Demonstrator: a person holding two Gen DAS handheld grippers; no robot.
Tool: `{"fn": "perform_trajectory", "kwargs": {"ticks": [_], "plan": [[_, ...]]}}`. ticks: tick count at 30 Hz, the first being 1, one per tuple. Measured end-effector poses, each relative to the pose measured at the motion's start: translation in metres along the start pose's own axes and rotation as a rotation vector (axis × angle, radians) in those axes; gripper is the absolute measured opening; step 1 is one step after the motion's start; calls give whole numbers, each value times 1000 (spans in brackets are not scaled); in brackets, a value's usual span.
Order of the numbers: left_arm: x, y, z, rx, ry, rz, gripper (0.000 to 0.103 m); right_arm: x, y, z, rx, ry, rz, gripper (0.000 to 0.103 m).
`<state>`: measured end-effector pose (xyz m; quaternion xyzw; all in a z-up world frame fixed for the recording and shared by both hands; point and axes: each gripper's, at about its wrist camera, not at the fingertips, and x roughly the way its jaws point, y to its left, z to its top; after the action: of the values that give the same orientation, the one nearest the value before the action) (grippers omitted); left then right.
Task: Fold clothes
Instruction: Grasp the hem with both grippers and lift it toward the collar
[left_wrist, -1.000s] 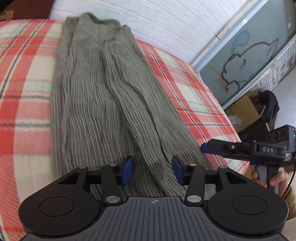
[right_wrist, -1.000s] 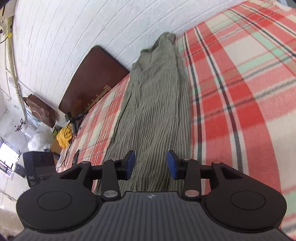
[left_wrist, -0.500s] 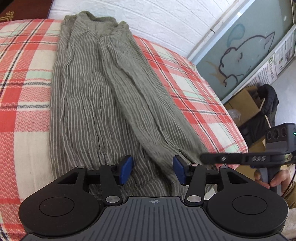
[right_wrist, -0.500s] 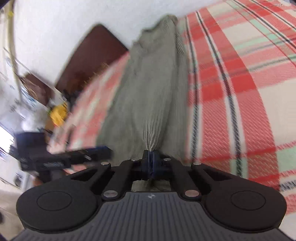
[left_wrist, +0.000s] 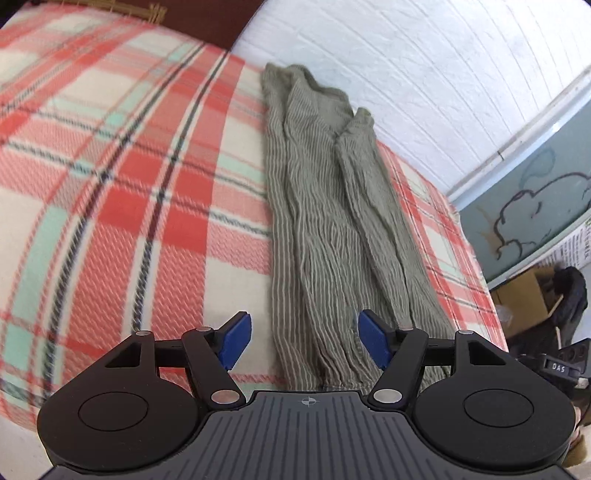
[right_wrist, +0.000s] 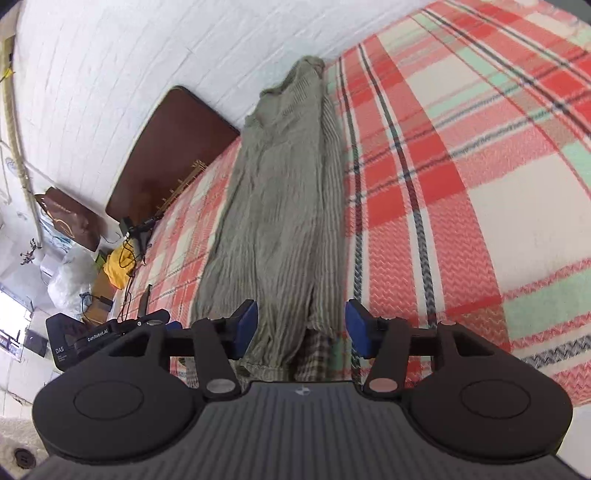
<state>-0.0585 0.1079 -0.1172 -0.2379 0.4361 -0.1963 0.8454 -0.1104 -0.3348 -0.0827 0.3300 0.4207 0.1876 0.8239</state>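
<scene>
The olive striped trousers (left_wrist: 332, 229) lie stretched out on a red, cream and mint plaid blanket (left_wrist: 122, 192), folded lengthwise so that one leg rests on the other. Their long axis runs from the near edge of the bed, where the hems lie below the grippers, away to the white brick wall (left_wrist: 424, 74), where the waistband ends.

The left gripper (left_wrist: 304, 345) tilts down over the near hem end. Its jaws have just been opening and stand wide apart. The trousers' left edge and a strip of bare blanket show between the blue pads (left_wrist: 234, 341), which press on nothing.

The right gripper (right_wrist: 301, 326) also tilts down at the same end, from the trousers' other side. Its jaws have just been opening after a pinch and now stand apart. The hem (right_wrist: 266, 365) lies between and below the pads (right_wrist: 245, 325), unclamped.

In the right wrist view the left gripper's body shows at the left edge; a dark wooden headboard (right_wrist: 173, 147) stands against the wall beyond.
</scene>
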Motion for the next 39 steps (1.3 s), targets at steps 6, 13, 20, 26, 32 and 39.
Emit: {"fn": "perform_trajectory", "kwargs": {"ticks": [6, 13, 20, 26, 32, 39], "plan": [[13, 8, -6, -6, 39, -61, 78, 7, -13, -7, 70, 51, 51, 58], [25, 19, 10, -58, 21, -109, 78, 26, -15, 3, 95, 54, 102, 58], [31, 19, -6, -70, 88, -242, 73, 29, -20, 3, 116, 58, 155, 57], [20, 15, -37, -85, 132, -310, 74, 21, -25, -11, 125, 96, 236, 57], [33, 23, -28, -194, 111, -344, 74, 23, -30, -10, 197, 86, 281, 57], [41, 4, -32, -68, 137, -266, 34, 37, -21, -12, 154, 140, 238, 28]]}}
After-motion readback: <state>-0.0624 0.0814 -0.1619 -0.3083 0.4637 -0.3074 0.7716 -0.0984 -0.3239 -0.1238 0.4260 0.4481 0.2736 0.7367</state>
